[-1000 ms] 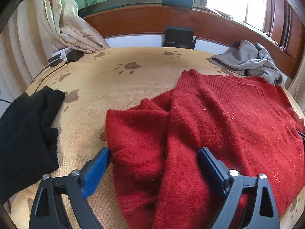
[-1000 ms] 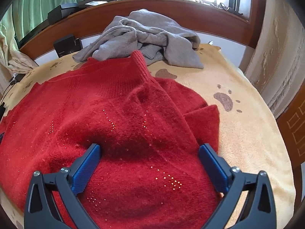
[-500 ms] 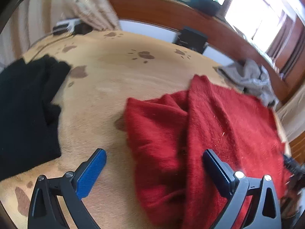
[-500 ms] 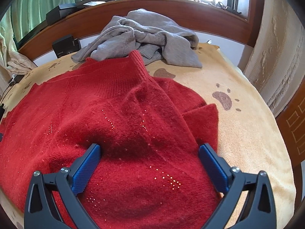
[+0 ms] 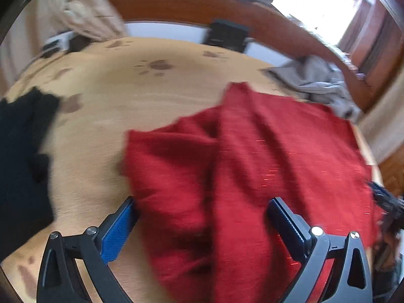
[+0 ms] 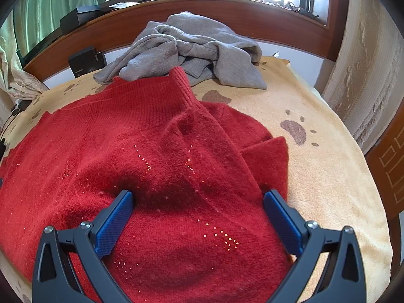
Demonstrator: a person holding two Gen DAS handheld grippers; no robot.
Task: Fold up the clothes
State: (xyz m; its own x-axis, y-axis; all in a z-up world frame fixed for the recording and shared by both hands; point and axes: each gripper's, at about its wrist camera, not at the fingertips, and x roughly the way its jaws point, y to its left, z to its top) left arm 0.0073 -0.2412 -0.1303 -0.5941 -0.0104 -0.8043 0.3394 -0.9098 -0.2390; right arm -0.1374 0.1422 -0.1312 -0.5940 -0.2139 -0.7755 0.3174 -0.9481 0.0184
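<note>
Though motion blur smears the left wrist view, the spread left tool [image 5: 200,210] straddles one fuzzy red knit sweater [image 5: 252,166] on the tan paw-print bed blanket [image 5: 126,96]; one black garment [image 5: 20,156] is cut off. Through the right wrist view, the spread right tool [image 6: 198,203] straddles that sequinned sweater [image 6: 151,139], below one crumpled grey garment [image 6: 197,50].

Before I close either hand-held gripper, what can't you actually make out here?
- Left wrist view: motion blur smears the red knitted sweater; its folds and edges are unclear.
- Left wrist view: black garment is cut by the frame edge.
- Right wrist view: sweater's near hem is hidden behind the right hand-held gripper.
- Crumpled grey garment: type unreadable.
</note>
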